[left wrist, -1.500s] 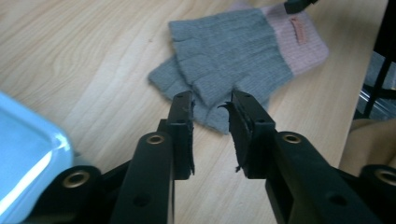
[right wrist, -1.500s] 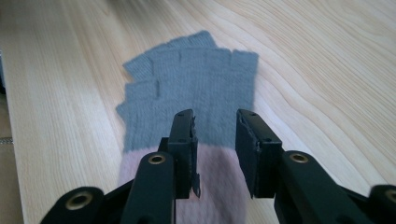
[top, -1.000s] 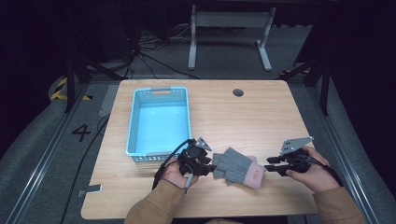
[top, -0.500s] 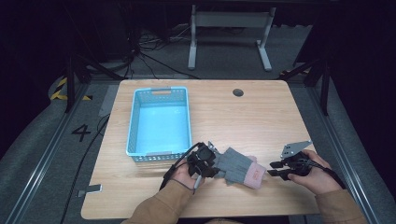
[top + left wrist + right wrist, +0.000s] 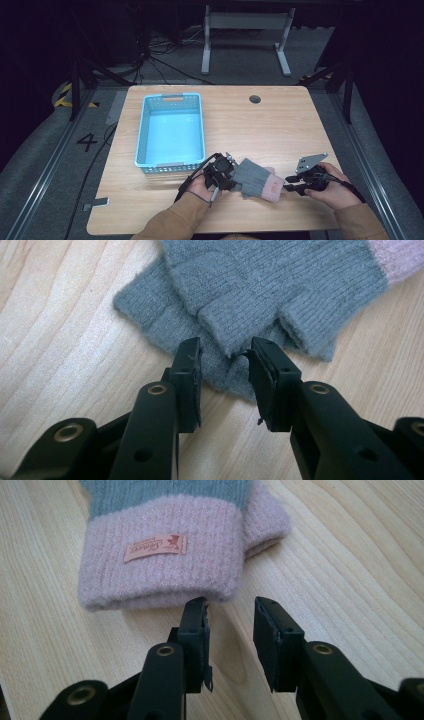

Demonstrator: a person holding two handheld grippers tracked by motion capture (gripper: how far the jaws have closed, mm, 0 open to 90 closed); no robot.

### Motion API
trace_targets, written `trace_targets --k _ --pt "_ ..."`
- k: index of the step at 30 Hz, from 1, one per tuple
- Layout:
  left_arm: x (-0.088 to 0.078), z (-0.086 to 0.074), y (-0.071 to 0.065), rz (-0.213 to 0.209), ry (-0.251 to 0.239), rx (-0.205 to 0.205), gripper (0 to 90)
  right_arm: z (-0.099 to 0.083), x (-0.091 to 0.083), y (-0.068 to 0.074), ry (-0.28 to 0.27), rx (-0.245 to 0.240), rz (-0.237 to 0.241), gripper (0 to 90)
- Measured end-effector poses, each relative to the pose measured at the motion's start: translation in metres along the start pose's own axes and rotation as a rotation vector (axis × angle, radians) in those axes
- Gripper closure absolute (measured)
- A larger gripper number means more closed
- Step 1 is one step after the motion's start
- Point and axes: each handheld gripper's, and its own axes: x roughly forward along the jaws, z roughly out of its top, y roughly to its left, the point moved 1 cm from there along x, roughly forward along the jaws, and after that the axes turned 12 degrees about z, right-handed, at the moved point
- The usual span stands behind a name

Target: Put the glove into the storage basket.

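A pair of grey knit gloves [image 5: 255, 181] with pink cuffs [image 5: 160, 570] lies stacked flat near the table's front edge. My left gripper [image 5: 234, 180] sits at the finger end. In the left gripper view its jaws [image 5: 225, 357] stand apart, astride the edge of a grey glove finger [image 5: 260, 285]. They have just been closing a little, and the pads do not press the knit. My right gripper [image 5: 289, 184] is open at the cuff end. In the right gripper view its tips [image 5: 230, 612] stop at the cuff's hem, below a small pink label [image 5: 156, 547].
A light blue plastic basket [image 5: 141, 135] stands on the wooden table [image 5: 260, 130] just left of and behind my left hand. A round cable hole [image 5: 255, 99] sits near the far edge. Dark floor, cables and a metal stand lie beyond the table.
My left gripper has moved right and down, up to the gloves' finger end. My right gripper has stayed by the cuffs. The gloves have not shifted.
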Motion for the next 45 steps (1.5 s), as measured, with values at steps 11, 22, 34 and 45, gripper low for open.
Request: trace_targets --k 11,22,34,45 --pt "-0.001 0.003 -0.004 0.002 -0.001 0.023 72.6 0.010 0.008 0.007 -0.007 -0.050 -0.026 77.7" --pt "-0.007 0.005 -0.009 0.018 0.009 0.060 87.5 0.012 0.005 0.008 -0.020 -0.040 -0.038 84.3" --pt "-0.040 0.001 -0.015 0.002 -0.064 0.058 87.7 0.022 -0.014 0.009 -0.100 -0.039 -0.065 85.7" --pt "-0.051 -0.006 -0.021 0.003 -0.075 0.055 87.8 0.038 -0.010 -0.003 -0.162 -0.046 -0.098 86.0"
